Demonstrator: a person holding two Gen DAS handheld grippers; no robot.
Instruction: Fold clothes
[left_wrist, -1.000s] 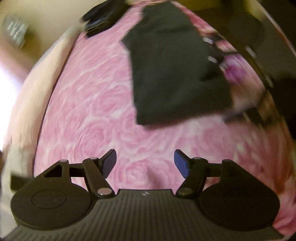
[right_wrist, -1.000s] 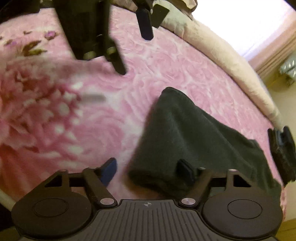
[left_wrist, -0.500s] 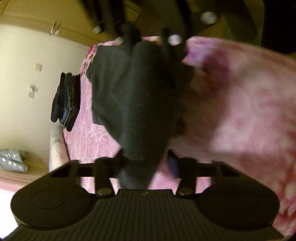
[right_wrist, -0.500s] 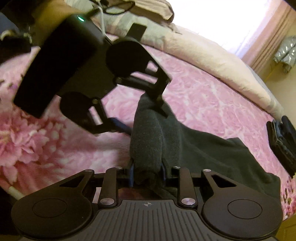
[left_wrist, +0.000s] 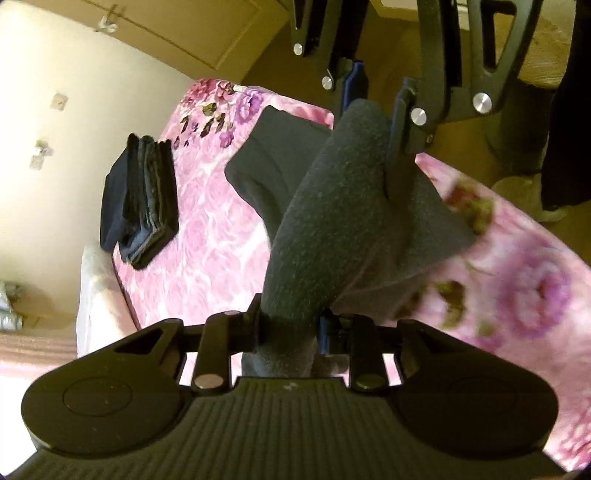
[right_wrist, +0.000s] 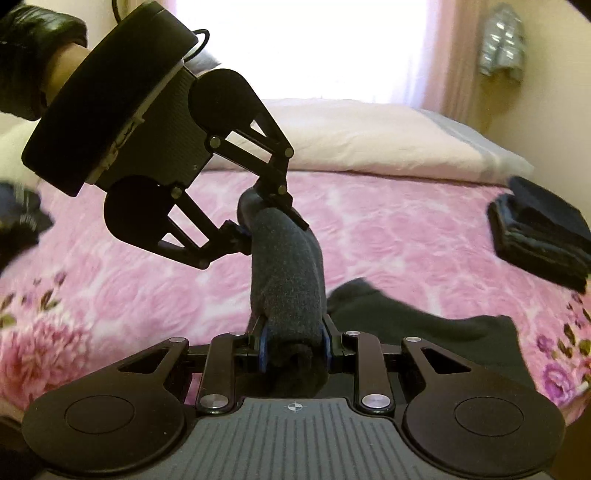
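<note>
Mostly bed: a pink rose-print quilt (right_wrist: 388, 236) fills both views, soft and puffy, with darker purple flowers along its borders. My far edge in the left wrist view drops off to a tan floor; the bed's foot end and whatever stands beyond it are cut off by the fisheye rim. Plenty of bare quilt sits open to the left of the garment in the right wrist view. A pale pillow (right_wrist: 369, 136) lies across the head, with the window behind it blown out white, so nothing is readable there.

Next, the dark grey fleece garment (left_wrist: 332, 229), nubbly in texture, is bunched into a thick roll strung between my two tools and lifted off the quilt; its loose end trails down flat on the quilt (right_wrist: 424, 325). What kind of garment it is, I can't tell.

A stack of folded dark clothes (right_wrist: 539, 236), navy and black layers with squared edges, lies near the quilt's side border, well apart from the garment.

My left gripper (left_wrist: 288, 328) is pinched narrow on one end of the roll, pads buried in the fleece. My right gripper (right_wrist: 293, 341) is clamped on the other end, blue pads (right_wrist: 263, 343) just showing. A black sleeve (right_wrist: 33, 55) peeks in behind the left tool, hand hidden.
</note>
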